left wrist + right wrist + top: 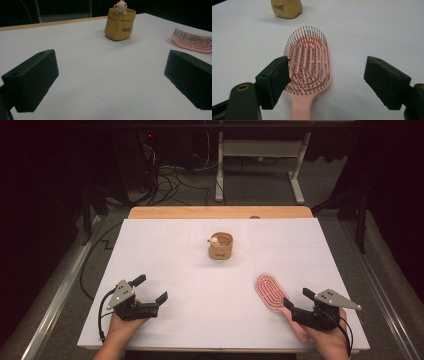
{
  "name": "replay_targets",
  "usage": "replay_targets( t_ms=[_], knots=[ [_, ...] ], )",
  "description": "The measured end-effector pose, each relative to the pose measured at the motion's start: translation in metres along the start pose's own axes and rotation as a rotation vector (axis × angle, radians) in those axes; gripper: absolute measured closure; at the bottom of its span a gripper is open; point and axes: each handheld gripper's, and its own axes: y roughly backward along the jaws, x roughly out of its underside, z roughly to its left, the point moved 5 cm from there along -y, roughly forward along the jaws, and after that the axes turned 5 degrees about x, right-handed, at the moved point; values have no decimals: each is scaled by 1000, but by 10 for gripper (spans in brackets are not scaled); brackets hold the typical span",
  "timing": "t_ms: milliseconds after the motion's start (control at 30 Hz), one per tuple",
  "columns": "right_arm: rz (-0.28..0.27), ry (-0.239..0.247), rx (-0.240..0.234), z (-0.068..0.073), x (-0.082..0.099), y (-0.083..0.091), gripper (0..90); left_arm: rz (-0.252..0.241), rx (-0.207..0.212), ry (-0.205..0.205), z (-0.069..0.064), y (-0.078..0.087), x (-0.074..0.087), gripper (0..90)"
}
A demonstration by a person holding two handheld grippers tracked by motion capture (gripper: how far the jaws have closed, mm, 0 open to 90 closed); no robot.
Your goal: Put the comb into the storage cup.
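A pink hairbrush [309, 65] lies bristles-up on the white table [200, 285] between the right gripper's [325, 75] parted jaws; left gripper [150, 290] also gapes.

This looks like a lab or test room set up for recording, not a home. A white sheet [165, 270] covers a wooden table [220, 212], whose bare board shows only along the far edge. Beyond that edge the surroundings are dark, with a tangle of black cables [167, 177] on a grey floor [260, 185] and the white metal legs of an adjustable desk [300, 175]. Metal rails [55, 300] run along both sides of the table.
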Motion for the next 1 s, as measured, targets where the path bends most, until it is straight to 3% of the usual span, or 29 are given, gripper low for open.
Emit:
replay_targets(
  t_ms=[400,533,633,800,1000],
  knots=[
    [-39,-17,20,0,-4,1,12,-4,7,-1,-1,0,0,6],
    [-57,-13,20,1,-6,1,1,4,5,-3,-1,0,0,6],
    [-47,23,31,5,-6,0,1,5,3,-12,-1,0,0,5],
    [-36,22,30,7,-6,0,1,6,11,-18,-3,-2,0,5],
    [41,40,40,11,-7,-8,1,21,2,-12,-2,-2,1,5]
  ],
)
